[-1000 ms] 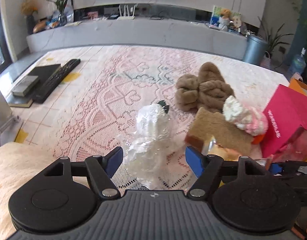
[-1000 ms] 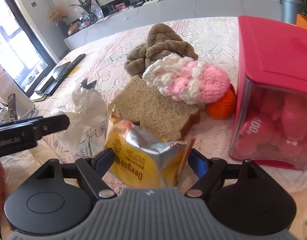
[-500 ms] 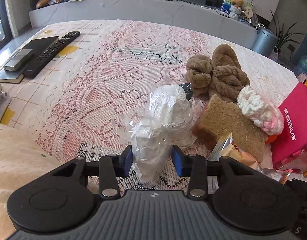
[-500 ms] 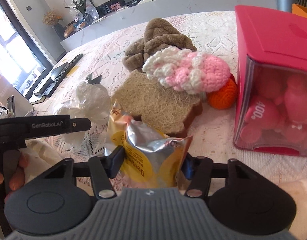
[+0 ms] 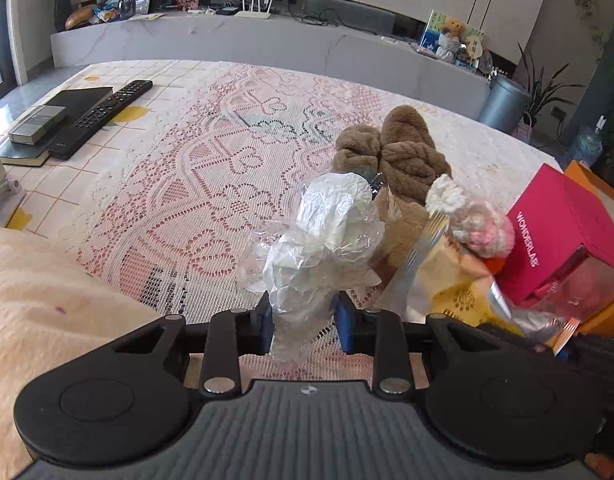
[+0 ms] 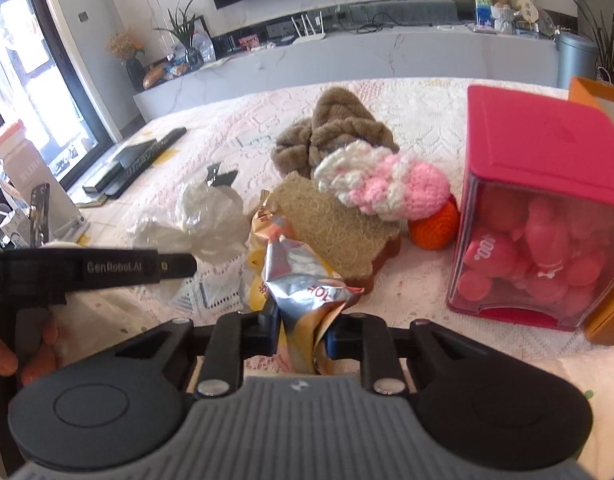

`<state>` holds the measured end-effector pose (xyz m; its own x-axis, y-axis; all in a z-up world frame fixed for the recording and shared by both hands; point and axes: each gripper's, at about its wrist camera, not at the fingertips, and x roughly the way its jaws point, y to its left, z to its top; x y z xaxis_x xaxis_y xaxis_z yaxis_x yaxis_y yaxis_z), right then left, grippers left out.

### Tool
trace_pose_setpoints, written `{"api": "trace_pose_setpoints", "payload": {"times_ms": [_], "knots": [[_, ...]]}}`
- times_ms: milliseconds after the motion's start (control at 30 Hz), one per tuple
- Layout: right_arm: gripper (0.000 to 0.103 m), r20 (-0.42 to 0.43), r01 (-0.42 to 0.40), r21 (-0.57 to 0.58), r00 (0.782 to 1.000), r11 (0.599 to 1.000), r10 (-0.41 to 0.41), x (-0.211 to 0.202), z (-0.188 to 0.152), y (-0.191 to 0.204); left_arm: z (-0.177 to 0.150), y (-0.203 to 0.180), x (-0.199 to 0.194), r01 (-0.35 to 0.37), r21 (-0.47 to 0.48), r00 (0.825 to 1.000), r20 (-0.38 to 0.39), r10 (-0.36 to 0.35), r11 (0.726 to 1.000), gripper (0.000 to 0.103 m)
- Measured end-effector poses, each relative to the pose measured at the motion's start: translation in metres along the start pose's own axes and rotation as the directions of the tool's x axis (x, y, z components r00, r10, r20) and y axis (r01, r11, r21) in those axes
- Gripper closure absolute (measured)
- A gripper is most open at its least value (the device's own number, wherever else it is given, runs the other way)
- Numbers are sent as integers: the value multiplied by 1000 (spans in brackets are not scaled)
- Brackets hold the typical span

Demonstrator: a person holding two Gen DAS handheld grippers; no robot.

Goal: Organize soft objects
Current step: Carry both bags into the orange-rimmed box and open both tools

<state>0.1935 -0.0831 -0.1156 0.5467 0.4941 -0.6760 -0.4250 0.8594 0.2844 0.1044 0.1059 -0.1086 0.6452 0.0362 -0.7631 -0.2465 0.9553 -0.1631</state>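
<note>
- Left gripper [image 5: 303, 322] fingers just closed, clamped on the crumpled plastic bag [image 5: 319, 240]; low grip, so the bulk stands clear above the table [image 5: 155, 208].
- Right gripper [image 6: 301, 334] fingers also just closed, pinching the foil snack packet [image 6: 295, 276] at its bottom edge.
- One item per gripper, probably to lift both together.
- Loose pile at 12–1 o'clock of the packet: one brown plush [image 6: 331, 132], one fibre pad [image 6: 331, 228], one pink-white crochet piece [image 6: 383, 184], one orange crochet ball [image 6: 435, 224].
- One red box [image 6: 543, 208] at 2 o'clock, beside the pile.
</note>
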Motion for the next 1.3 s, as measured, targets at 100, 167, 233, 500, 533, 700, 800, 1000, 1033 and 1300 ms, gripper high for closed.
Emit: {"api": "trace_pose_setpoints", "payload": {"times_ms": [100, 167, 233, 500, 533, 700, 800, 1000, 1033, 1300], "knots": [[84, 42, 9, 1, 999, 1000, -10, -16, 5, 1, -3, -1, -12, 25, -22, 999, 22, -25, 999, 69], [84, 66, 14, 11, 998, 1000, -15, -26, 7, 0, -4, -5, -23, 39, -18, 998, 44, -39, 999, 69], [84, 88, 29, 23, 996, 999, -31, -38, 10, -2, -5, -9, -32, 59, -16, 996, 63, -58, 998, 69], [84, 170, 82, 72, 981, 994, -93, -91, 17, -19, -2, -40, -66, 159, 17, 980, 118, -160, 987, 69], [84, 185, 89, 76, 977, 993, -102, -99, 18, -22, -1, -45, -69, 170, 24, 977, 125, -171, 985, 69], [84, 236, 136, 101, 959, 986, -157, -132, 25, -39, 10, -72, -80, 230, 67, 960, 151, -237, 971, 69], [84, 252, 157, 136, 949, 978, -188, -149, 30, -57, 17, -90, -79, 271, 92, 948, 149, -282, 958, 69], [84, 265, 215, 182, 929, 959, -258, -172, 40, -92, 35, -131, -72, 351, 156, 918, 136, -372, 923, 69], [84, 265, 222, 189, 926, 957, -267, -175, 42, -97, 38, -139, -70, 364, 170, 912, 133, -388, 916, 69], [84, 257, 293, 259, 898, 920, -358, -193, 69, -151, 79, -190, -42, 448, 232, 874, 88, -477, 863, 69]]}}
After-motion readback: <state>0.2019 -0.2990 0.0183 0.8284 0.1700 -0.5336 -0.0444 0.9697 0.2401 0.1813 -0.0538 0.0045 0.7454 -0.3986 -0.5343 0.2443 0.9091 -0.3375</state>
